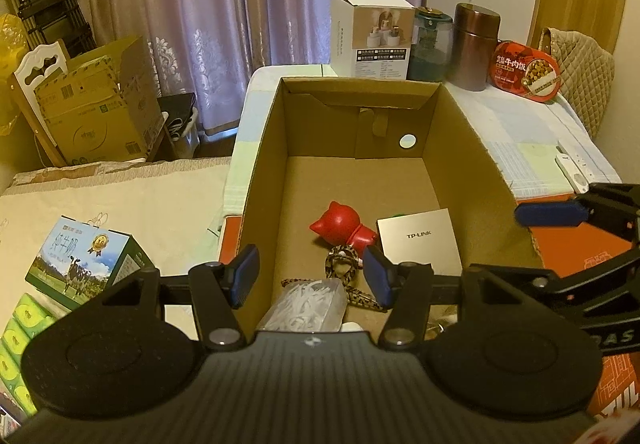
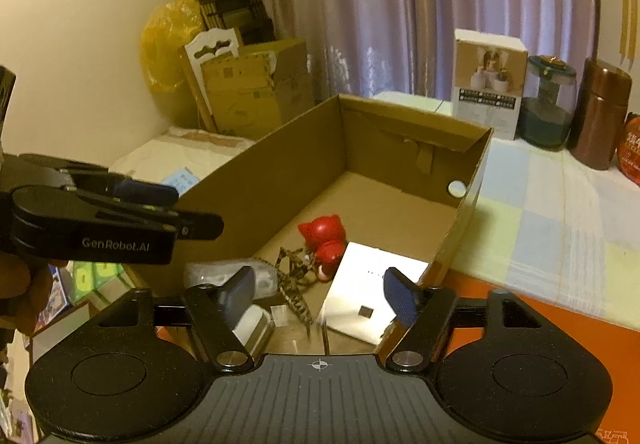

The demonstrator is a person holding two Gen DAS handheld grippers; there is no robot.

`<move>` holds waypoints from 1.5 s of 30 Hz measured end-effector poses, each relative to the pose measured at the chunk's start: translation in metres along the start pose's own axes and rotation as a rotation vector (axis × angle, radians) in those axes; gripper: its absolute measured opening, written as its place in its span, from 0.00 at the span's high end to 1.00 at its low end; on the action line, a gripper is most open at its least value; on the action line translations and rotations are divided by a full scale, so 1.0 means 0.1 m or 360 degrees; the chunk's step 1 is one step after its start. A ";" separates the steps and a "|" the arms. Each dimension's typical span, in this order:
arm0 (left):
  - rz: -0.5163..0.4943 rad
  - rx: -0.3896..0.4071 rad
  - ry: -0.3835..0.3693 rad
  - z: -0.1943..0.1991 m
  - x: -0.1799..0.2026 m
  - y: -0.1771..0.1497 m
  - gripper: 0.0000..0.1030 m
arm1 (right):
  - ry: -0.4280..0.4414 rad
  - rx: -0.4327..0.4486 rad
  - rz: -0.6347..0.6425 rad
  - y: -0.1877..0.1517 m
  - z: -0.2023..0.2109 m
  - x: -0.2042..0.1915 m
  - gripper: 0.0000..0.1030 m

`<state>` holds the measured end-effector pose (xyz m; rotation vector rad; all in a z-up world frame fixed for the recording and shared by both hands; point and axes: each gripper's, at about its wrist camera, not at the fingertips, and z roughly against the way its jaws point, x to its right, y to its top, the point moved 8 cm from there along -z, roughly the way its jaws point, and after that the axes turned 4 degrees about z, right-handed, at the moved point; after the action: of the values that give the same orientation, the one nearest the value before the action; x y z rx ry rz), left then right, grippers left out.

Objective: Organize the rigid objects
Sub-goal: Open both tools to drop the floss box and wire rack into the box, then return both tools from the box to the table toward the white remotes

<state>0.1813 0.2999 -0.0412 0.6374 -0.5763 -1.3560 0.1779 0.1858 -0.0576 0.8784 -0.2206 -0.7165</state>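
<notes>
Standing open on the table, the cardboard box (image 1: 276,147) is the thing everything here arranges itself around. Left of the box, off the table, a milk carton (image 1: 80,264) sits beside green tissue packs (image 1: 20,324). The left gripper (image 1: 310,278) hangs over the box's near edge with its blue pads spread wide and nothing between them. Under it, at the box's near end, lies a clear bag of white bits (image 1: 304,304), with a patterned cord (image 1: 344,268) looped just beside it. Toward the middle of the box floor a red cat figure (image 1: 340,226) lies on its side, touching the cord. Right of the figure, flat on the box floor, rests a white router box (image 1: 420,242). The right gripper (image 2: 320,294) hovers over the near right corner of the box, also released and empty. Behind the box stand a white carton (image 1: 372,35), a glass jar (image 1: 432,43), a copper canister (image 1: 476,45) and a red tin (image 1: 526,69). Right of the box, a white remote (image 1: 572,167) lies on the checked cloth (image 1: 520,147).
</notes>
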 end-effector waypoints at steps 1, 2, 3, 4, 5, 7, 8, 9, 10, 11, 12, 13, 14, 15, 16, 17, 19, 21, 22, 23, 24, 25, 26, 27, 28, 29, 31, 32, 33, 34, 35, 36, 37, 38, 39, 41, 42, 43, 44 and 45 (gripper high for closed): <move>0.0001 0.0004 0.0002 0.01 0.00 0.00 0.49 | 0.0004 0.0016 -0.0006 0.01 0.02 0.01 0.23; 0.0002 0.0009 0.0001 0.02 0.01 0.00 0.49 | 0.0004 0.0027 -0.0013 0.01 0.04 0.02 0.22; 0.0005 0.0014 0.0001 0.04 0.01 0.01 0.49 | 0.0001 0.0034 -0.0017 0.02 0.07 0.04 0.22; 0.0007 0.0020 0.0000 0.05 0.01 0.01 0.49 | -0.0006 0.0044 -0.0021 0.03 0.10 0.06 0.22; 0.0008 0.0027 0.0000 0.07 0.02 0.02 0.49 | -0.0019 0.0060 -0.0025 0.03 0.15 0.09 0.22; 0.0006 0.0040 -0.0003 0.11 0.05 0.04 0.50 | -0.0042 0.0082 -0.0043 0.03 0.25 0.17 0.22; 0.0007 0.0046 -0.0004 0.13 0.06 0.06 0.50 | -0.0053 0.0093 -0.0059 0.03 0.30 0.22 0.22; 0.0006 0.0052 -0.0006 0.15 0.08 0.07 0.50 | -0.0064 0.0100 -0.0074 0.03 0.36 0.26 0.22; 0.0005 0.0060 -0.0009 0.18 0.11 0.09 0.50 | -0.0076 0.0105 -0.0091 0.02 0.41 0.31 0.22; 0.0004 0.0068 -0.0014 0.21 0.15 0.10 0.50 | -0.0089 0.0110 -0.0111 0.01 0.47 0.36 0.22; 0.0005 0.0075 -0.0019 0.23 0.18 0.11 0.50 | -0.0103 0.0117 -0.0130 -0.01 0.53 0.41 0.22; 0.0005 0.0082 -0.0023 0.26 0.23 0.12 0.50 | -0.0117 0.0125 -0.0148 -0.02 0.60 0.46 0.22; 0.0004 0.0089 -0.0030 0.29 0.28 0.14 0.50 | -0.0132 0.0133 -0.0164 -0.03 0.67 0.50 0.22; 0.0006 0.0100 -0.0038 0.33 0.34 0.15 0.49 | -0.0144 0.0143 -0.0173 -0.04 0.74 0.53 0.22; 0.0009 0.0108 -0.0047 0.36 0.39 0.17 0.49 | -0.0159 0.0154 -0.0178 -0.06 0.81 0.56 0.22; 0.0011 0.0120 -0.0059 0.40 0.45 0.18 0.50 | -0.0175 0.0162 -0.0180 -0.08 0.89 0.59 0.22; 0.0015 0.0146 -0.0087 0.47 0.60 0.22 0.50 | -0.0206 0.0182 -0.0187 -0.12 1.05 0.65 0.22; 0.0018 0.0170 -0.0127 0.55 0.78 0.25 0.49 | -0.0237 0.0200 -0.0201 -0.17 1.21 0.72 0.22; 0.0018 0.0181 -0.0143 0.58 0.87 0.26 0.49 | -0.0256 0.0209 -0.0209 -0.20 1.30 0.77 0.22; 0.0016 0.0193 -0.0165 0.62 0.97 0.28 0.49 | -0.0279 0.0216 -0.0216 -0.24 1.40 0.82 0.22; 0.0012 0.0201 -0.0186 0.65 1.06 0.30 0.49 | -0.0303 0.0220 -0.0219 -0.27 1.49 0.88 0.22; 0.0011 0.0208 -0.0213 0.68 1.18 0.32 0.49 | -0.0331 0.0229 -0.0225 -0.31 1.58 0.93 0.22; 0.0008 0.0213 -0.0233 0.69 1.28 0.33 0.49 | -0.0367 0.0233 -0.0239 -0.36 1.68 1.01 0.22; 0.0002 0.0220 -0.0253 0.71 1.38 0.34 0.49 | -0.0394 0.0235 -0.0252 -0.41 1.75 1.08 0.22; -0.0006 0.0224 -0.0278 0.73 1.51 0.35 0.48 | -0.0424 0.0240 -0.0271 -0.46 1.84 1.17 0.22; -0.0011 0.0228 -0.0298 0.73 1.62 0.36 0.47 | -0.0457 0.0245 -0.0291 -0.51 1.94 1.26 0.22; -0.0021 0.0228 -0.0336 0.74 1.85 0.37 0.46 | -0.0523 0.0248 -0.0326 -0.62 2.10 1.46 0.22; -0.0026 0.0229 -0.0353 0.73 1.96 0.38 0.45 | -0.0560 0.0246 -0.0350 -0.68 2.18 1.57 0.22; -0.0033 0.0227 -0.0373 0.73 2.08 0.38 0.45 | -0.0588 0.0245 -0.0368 -0.73 2.25 1.66 0.22; -0.0039 0.0225 -0.0388 0.72 2.19 0.37 0.44 | -0.0624 0.0243 -0.0386 -0.79 2.33 1.77 0.22; -0.0045 0.0223 -0.0401 0.70 2.30 0.37 0.43 | -0.0659 0.0241 -0.0404 -0.84 2.40 1.86 0.22; -0.0053 0.0221 -0.0411 0.68 2.41 0.37 0.41 | -0.0688 0.0242 -0.0425 -0.89 2.46 1.96 0.22; -0.0060 0.0219 -0.0418 0.64 2.50 0.37 0.41 | -0.0711 0.0243 -0.0445 -0.94 2.52 2.06 0.22; -0.0067 0.0214 -0.0423 0.60 2.59 0.37 0.41 | -0.0733 0.0244 -0.0462 -0.98 2.57 2.15 0.22; -0.0071 0.0208 -0.0429 0.56 2.67 0.37 0.41 | -0.0755 0.0244 -0.0478 -1.02 2.61 2.24 0.22; -0.0082 0.0190 -0.0428 0.44 2.84 0.36 0.39 | -0.0787 0.0246 -0.0505 -1.09 2.67 2.41 0.22; -0.0086 0.0181 -0.0429 0.38 2.91 0.36 0.37 | -0.0799 0.0244 -0.0513 -1.12 2.70 2.49 0.22; -0.0089 0.0171 -0.0431 0.31 2.99 0.36 0.37 | -0.0809 0.0240 -0.0519 -1.16 2.71 2.58 0.22; -0.0092 0.0161 -0.0429 0.24 3.06 0.36 0.36 | -0.0818 0.0234 -0.0525 -1.19 2.70 2.66 0.22; -0.0100 0.0151 -0.0424 0.16 3.13 0.34 0.36 | -0.0823 0.0226 -0.0528 -1.21 2.67 2.72 0.22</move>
<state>0.2340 -0.0084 -0.0016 0.5582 -0.8448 -1.4907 0.2012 -0.2108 -0.0100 0.8606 -0.6008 -1.2474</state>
